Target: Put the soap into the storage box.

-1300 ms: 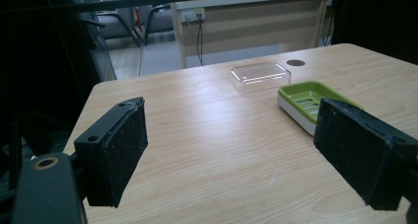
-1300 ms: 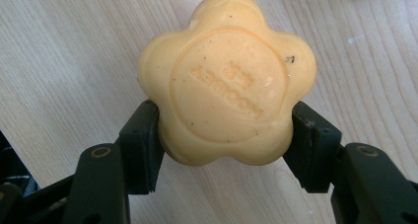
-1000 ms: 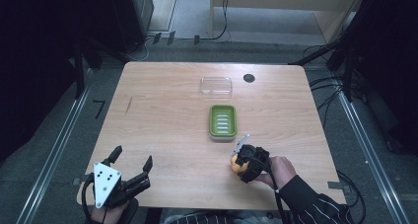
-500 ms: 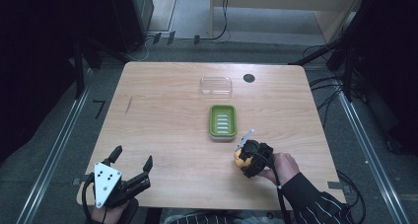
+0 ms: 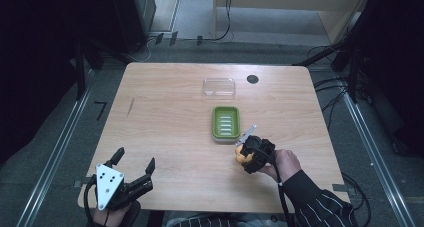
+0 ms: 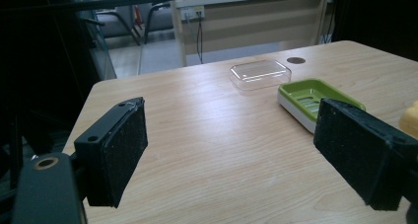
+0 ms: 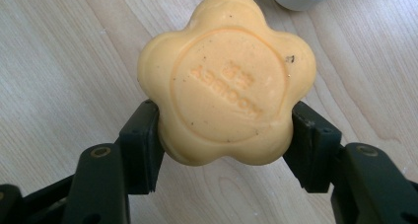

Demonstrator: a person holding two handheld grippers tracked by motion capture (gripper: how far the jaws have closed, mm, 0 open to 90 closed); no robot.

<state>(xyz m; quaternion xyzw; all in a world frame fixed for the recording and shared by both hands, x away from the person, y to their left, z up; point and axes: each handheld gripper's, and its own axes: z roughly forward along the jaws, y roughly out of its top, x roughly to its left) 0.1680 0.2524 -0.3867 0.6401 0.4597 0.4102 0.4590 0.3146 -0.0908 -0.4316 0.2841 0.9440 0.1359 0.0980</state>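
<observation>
Right gripper [image 5: 243, 151]: fingers closed on a yellow-orange, flower-shaped soap bar [image 5: 241, 155]. In the right gripper view the soap bar [image 7: 227, 80] sits squarely between the two black pads, one pad pressed against each side; embossed lettering on its upper face, not legible. It is held low over the wooden worktop [image 5: 165, 117]; whether it touches the wood cannot be told. In the high view the bar is toward the near right part of the worktop, just beside the near right corner of the green soap dish [image 5: 226, 123], apart from it. The pale rim of the dish shows at the top edge of the right gripper view, beyond the soap.

Left gripper [image 5: 134, 166]: at the near left edge of the worktop, fingers spread wide, nothing between them. In the left gripper view both pads [image 6: 118, 155] stand far apart with bare wood between them.

Green soap dish: ribbed inside, nothing in it, near the middle of the worktop. A clear plastic lid [image 5: 219, 87] lies beyond it, toward the far edge, open side up, separate from the dish. Both also show in the left gripper view, lid [image 6: 260, 74] behind dish [image 6: 315, 98]. A small dark round port [image 5: 252, 79] sits in the worktop to the right of the lid
</observation>
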